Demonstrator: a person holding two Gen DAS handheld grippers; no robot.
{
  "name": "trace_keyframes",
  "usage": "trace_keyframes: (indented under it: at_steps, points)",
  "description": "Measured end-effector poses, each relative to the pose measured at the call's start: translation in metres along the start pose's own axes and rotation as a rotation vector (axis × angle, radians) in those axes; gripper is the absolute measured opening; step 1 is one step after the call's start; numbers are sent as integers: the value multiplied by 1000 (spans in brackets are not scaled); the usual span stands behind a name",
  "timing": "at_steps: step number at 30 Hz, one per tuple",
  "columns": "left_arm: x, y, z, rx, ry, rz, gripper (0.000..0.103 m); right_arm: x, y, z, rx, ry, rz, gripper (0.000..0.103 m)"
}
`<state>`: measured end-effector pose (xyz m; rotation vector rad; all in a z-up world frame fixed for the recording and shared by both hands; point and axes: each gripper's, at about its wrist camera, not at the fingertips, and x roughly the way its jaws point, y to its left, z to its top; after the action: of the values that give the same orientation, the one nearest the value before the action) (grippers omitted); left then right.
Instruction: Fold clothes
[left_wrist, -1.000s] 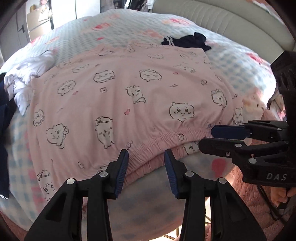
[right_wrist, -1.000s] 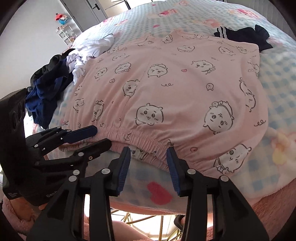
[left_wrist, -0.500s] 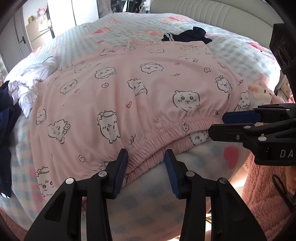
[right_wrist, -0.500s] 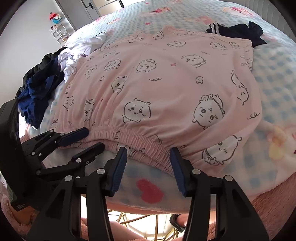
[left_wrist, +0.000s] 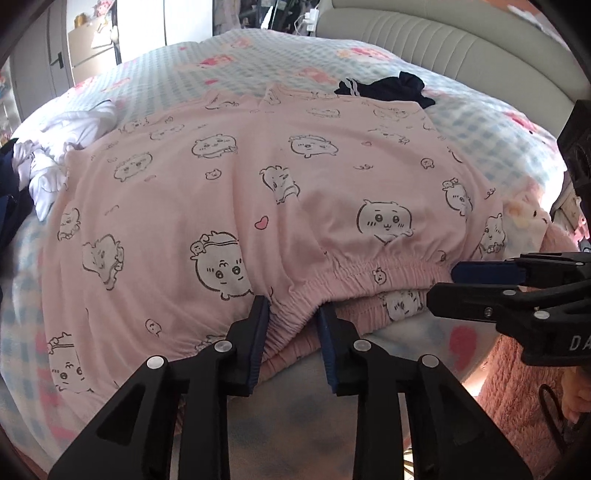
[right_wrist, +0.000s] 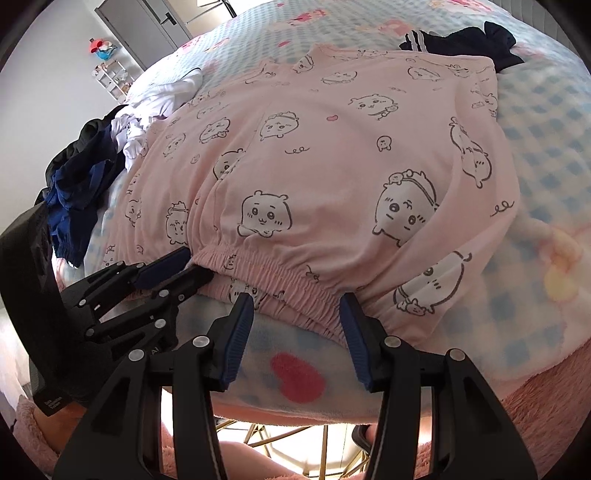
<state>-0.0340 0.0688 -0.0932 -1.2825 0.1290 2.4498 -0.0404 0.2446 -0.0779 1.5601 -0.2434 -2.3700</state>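
Pyjama shorts (left_wrist: 258, 192) in pink, printed with little cartoon animals, are lying spread flat on the checked bedspread (left_wrist: 491, 125), with the gathered waistband (left_wrist: 354, 273) hanging at the near edge of the bed.

The left gripper (left_wrist: 291, 321) is closing on that waistband — the bunched elastic is sitting between its two pads, which look to be touching it on both sides. The right gripper (right_wrist: 297, 317) is standing further along the same waistband with its jaws wide apart; the fabric edge is lying between the pads but they are not pinching it.

To do this grab well, each gripper should be taking both layers of the waistband, not only the top one, so the shorts lift as one piece. The right one is looking slightly low — its pads are reaching under the elastic, and nudging deeper before closing would give a surer hold.

Beyond the shorts, a dark garment (left_wrist: 384, 88) is lying at the far hem, and a white and navy pile (right_wrist: 110, 147) beside the left leg.
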Motion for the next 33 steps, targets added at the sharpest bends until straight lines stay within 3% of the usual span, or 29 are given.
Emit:
trace_keyframes:
  at_steps: [6,10,16,24,26,29,31,33]
  points:
    - [7,6,5,-38,53,-23,34,-2,5,0,-23,-1,-10,50]
    - [-16,4,-2,-50,-58,10,12,-18,7,5,-24,-50,14,50]
    - [-46,1,-5,-5,-132,36,5,-31,8,22,-10,-114,17,50]
    - [-41,4,-11,42,-66,62,5,-2,6,16,5,-13,-39,50]
    - [-41,6,-11,39,-54,30,6,-4,2,10,18,-9,-44,50]
    - [-39,16,-9,-1,-14,-46,16,-7,1,5,11,1,-53,50]
    - [-50,32,-7,-95,-31,-174,20,-11,-1,6,13,6,-38,50]
    - [-75,62,-8,-280,-154,-362,20,-21,-3,10,18,-32,7,50]
